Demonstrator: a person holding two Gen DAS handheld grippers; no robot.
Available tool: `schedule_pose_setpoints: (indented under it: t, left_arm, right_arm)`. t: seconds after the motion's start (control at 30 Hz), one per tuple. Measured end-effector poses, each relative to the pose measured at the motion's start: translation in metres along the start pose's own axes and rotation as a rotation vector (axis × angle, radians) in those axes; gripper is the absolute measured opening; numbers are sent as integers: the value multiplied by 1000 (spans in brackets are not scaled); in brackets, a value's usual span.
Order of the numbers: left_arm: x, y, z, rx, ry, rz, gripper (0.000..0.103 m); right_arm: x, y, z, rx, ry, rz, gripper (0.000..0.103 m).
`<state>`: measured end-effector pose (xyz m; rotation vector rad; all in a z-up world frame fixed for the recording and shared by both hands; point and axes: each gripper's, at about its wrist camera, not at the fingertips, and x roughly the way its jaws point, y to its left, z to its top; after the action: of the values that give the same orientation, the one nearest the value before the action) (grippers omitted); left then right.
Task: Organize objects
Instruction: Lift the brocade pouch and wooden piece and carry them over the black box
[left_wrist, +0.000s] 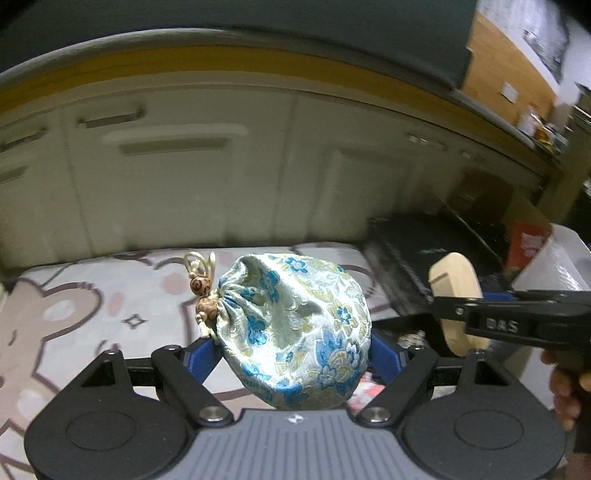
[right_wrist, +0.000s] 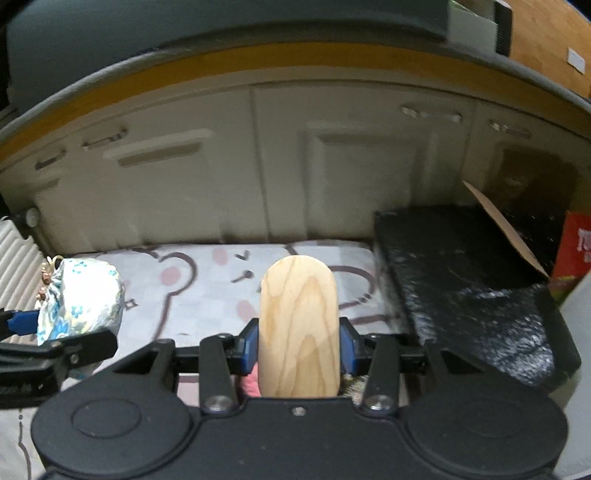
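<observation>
My left gripper (left_wrist: 293, 350) is shut on a silver drawstring pouch (left_wrist: 295, 325) with blue flowers and brown beads, held above the bear-patterned mat (left_wrist: 92, 306). My right gripper (right_wrist: 298, 347) is shut on an oval wooden block (right_wrist: 298, 328), held upright above the same mat (right_wrist: 207, 280). The wooden block (left_wrist: 458, 284) and right gripper show at the right of the left wrist view. The pouch (right_wrist: 83, 299) and left gripper show at the left of the right wrist view.
A black box (right_wrist: 469, 284) lies to the right of the mat, with a cardboard flap (right_wrist: 502, 229) and a red package (right_wrist: 576, 251) beyond it. Cream cabinet doors (right_wrist: 258, 166) stand behind the mat. A ribbed white radiator (right_wrist: 14, 251) is at far left.
</observation>
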<state>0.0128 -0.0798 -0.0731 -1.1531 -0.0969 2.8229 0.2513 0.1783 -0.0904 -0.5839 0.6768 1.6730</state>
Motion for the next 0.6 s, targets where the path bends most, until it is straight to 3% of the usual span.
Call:
schedule_pose_setpoints:
  t: [0.3,0.6]
  left_arm:
    - [23,-37,-10,97,65,-125,84]
    - [49,-59,-22,178,137,-178,84]
  right_arm:
    - [28,-46,-16,35,82,-45,45]
    - [64,-60,-29,11,183,-54,45]
